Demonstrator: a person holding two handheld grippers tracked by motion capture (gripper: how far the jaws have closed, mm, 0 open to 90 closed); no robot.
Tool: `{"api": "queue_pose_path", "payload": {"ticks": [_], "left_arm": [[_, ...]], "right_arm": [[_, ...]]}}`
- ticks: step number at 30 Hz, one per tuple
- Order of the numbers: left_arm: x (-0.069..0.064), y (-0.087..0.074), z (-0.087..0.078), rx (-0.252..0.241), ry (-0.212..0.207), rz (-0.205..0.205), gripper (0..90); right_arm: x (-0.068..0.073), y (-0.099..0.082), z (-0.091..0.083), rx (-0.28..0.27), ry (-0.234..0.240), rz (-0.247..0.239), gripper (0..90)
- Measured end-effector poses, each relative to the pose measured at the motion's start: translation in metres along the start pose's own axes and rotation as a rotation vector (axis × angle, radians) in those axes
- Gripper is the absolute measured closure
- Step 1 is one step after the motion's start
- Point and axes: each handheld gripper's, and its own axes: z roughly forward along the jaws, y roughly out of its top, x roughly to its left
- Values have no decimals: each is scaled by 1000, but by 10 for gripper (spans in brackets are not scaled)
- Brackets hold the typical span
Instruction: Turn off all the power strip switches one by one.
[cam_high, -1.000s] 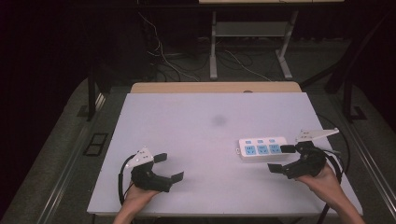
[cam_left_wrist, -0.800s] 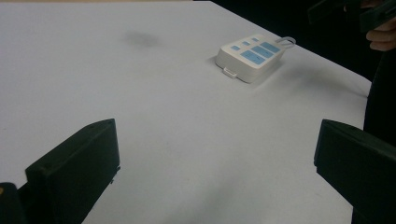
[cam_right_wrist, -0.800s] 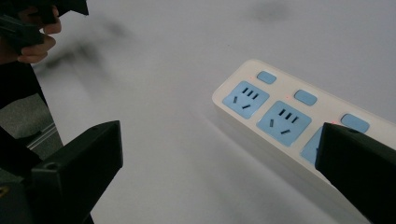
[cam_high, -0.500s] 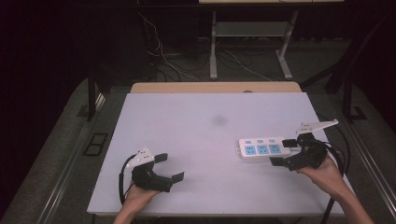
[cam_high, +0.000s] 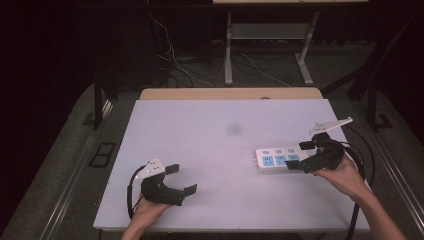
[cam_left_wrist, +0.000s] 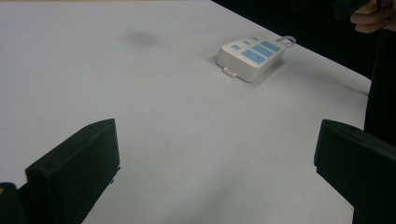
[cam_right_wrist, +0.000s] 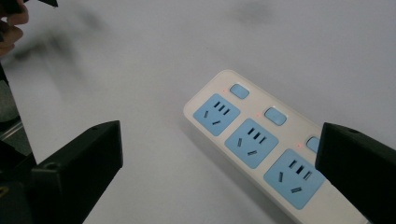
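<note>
Fingers of both grippers stand apart, grasping nothing. From the high view, the left gripper (cam_high: 181, 180) rests near the tabletop's (cam_high: 210, 135) front-left edge, bare surface all around; the right gripper (cam_high: 299, 156) hangs at the power strip's (cam_high: 274, 159) right end, near the right edge. Left gripper view: the strip lies well ahead, unobstructed. Right gripper view: three blue sockets (cam_right_wrist: 252, 142) with switches (cam_right_wrist: 275, 116) lie between its fingers (cam_right_wrist: 79, 163); no writing is readable.

lab | dark room | white table (cam_high: 200, 130) | floor cables (cam_high: 175, 60)
</note>
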Motion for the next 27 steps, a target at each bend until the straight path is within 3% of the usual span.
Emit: {"api": "queue_pose_path", "payload": {"ticks": [7,12,16,17,18,20,22,27], "left_arm": [[0,0,0,1,-1,1,0],[0,0,0,0,-3,4,0],[0,0,0,0,-2,4,0],[0,0,-1,0,-2,4,0],[0,0,-1,0,-2,4,0],[0,0,-1,0,-2,3,0],[0,0,0,1,-2,4,0],[0,0,0,2,-2,6,0]], "right_arm": [[-5,11,6,42,-19,-27,7],[-15,17,18,107,-45,-33,7],[-20,19,22,128,-71,-39,7],[-21,19,24,132,-82,-48,54],[-23,19,24,127,-77,-73,156],[-24,19,24,128,-85,-74,157],[-26,19,25,134,-87,-78,247],[-31,19,28,144,-98,-72,340]]}}
